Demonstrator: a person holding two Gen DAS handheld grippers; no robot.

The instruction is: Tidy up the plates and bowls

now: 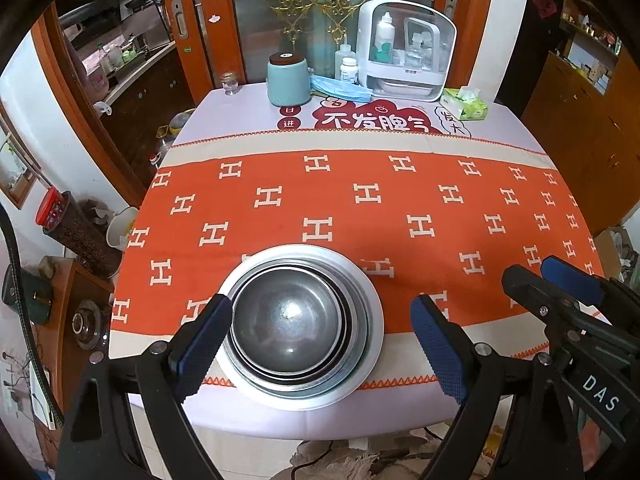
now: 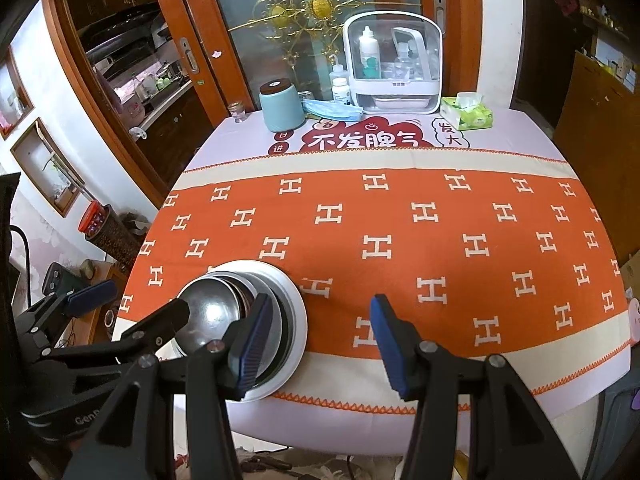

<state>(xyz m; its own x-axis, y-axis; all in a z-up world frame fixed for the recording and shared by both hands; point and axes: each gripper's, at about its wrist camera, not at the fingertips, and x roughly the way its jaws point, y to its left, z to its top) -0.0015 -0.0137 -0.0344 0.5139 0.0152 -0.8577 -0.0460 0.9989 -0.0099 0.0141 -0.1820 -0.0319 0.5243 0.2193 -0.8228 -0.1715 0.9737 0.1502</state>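
Bowls (image 1: 288, 316) nested on plate (image 1: 370, 292) near tablecloth's (image 1: 400, 200) front edge.

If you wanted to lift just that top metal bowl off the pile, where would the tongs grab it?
Probably at the rim of the top bowl, from above on the near side. It sits nested upright inside other bowls on the white plate, so only its thin upper edge is exposed, one finger inside, one outside.

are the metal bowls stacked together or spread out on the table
Stacked. The metal bowls sit nested one inside another on a white plate near the table's front edge; no other bowl lies on the orange cloth.
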